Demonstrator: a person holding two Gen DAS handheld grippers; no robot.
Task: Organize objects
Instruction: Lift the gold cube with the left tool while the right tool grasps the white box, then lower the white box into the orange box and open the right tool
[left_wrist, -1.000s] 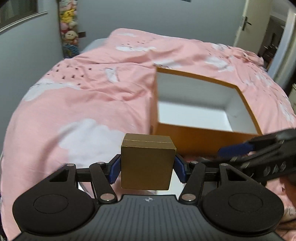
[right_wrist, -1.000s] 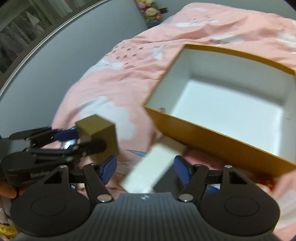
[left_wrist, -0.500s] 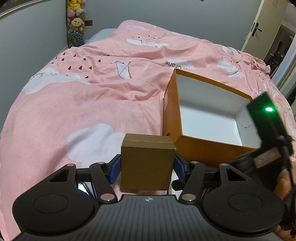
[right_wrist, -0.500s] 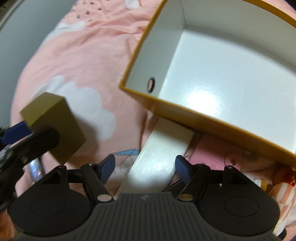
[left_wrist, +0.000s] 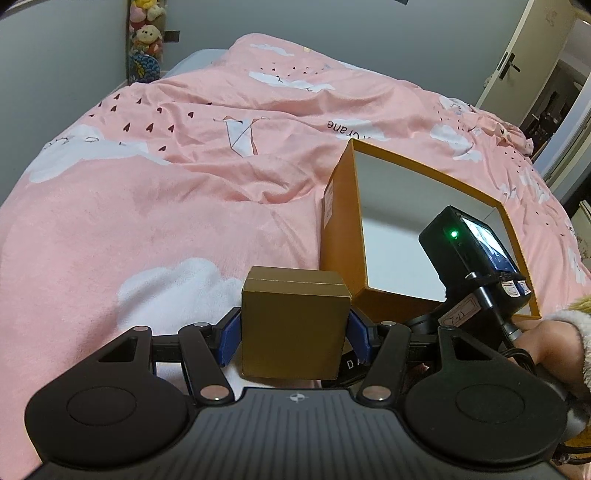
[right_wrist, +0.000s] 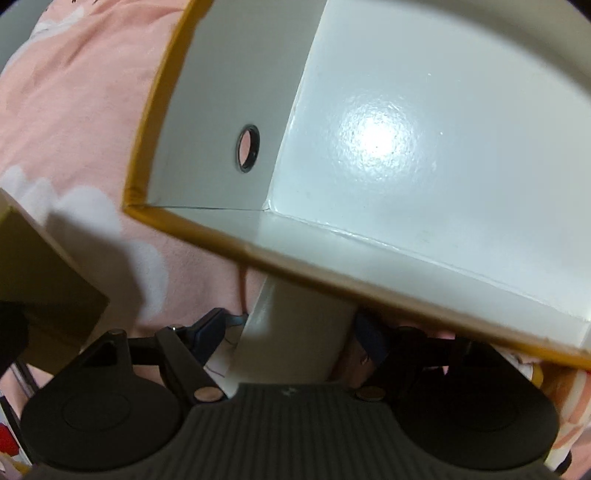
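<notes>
Left gripper (left_wrist: 294, 338) gripped the gold cube (left_wrist: 294, 326), pads pressed on both its sides, held over the bed (left_wrist: 147, 206) just beside the near left corner of the orange box (left_wrist: 341, 236). Right gripper (right_wrist: 291, 334) hung close by the box's (right_wrist: 229, 247) near wall, jaws opening, white slab (right_wrist: 295, 332) between them, pads apparently clear of it. Slab's long axis pointed toward the box. Box interior lay ahead of both; the right looked nearer.

The orange box's (right_wrist: 207, 236) near wall hides the white box's (right_wrist: 295, 332) far end, and the right gripper's (right_wrist: 295, 332) right fingertip sits in shadow.
</notes>
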